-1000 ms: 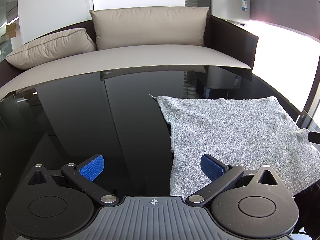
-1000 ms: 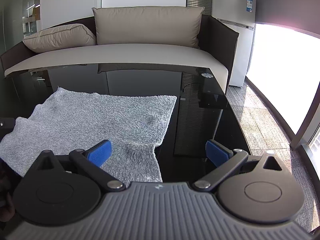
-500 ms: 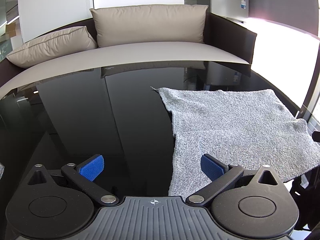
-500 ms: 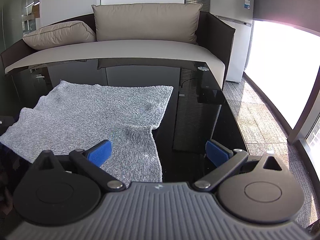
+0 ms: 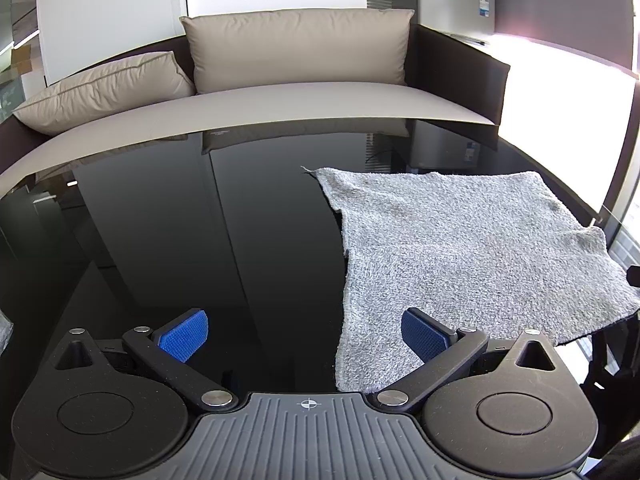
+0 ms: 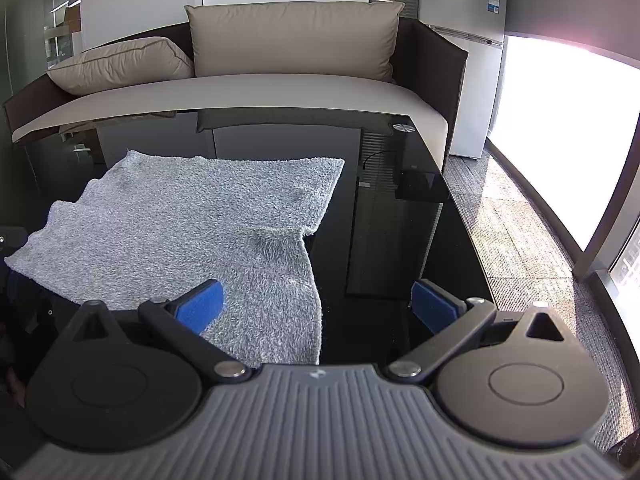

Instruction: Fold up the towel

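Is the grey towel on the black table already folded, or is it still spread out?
Spread out. The grey towel lies as one flat layer on the black table, no edge doubled over, though its near side looks uneven.

Towel [image 5: 460, 248] lying on the table [image 5: 200, 240], its near edge apparently overhanging the table's front. Left gripper [image 5: 306, 336] before its left border, right gripper [image 6: 316, 306] before its right border. Sofa [image 6: 280, 92] behind the table; refrigerator [image 6: 472, 40] to its right.

beige sofa [image 6: 296, 80] behind black glossy table [image 5: 200, 240]; silver fridge [image 6: 464, 40], bright window [image 6: 560, 128].
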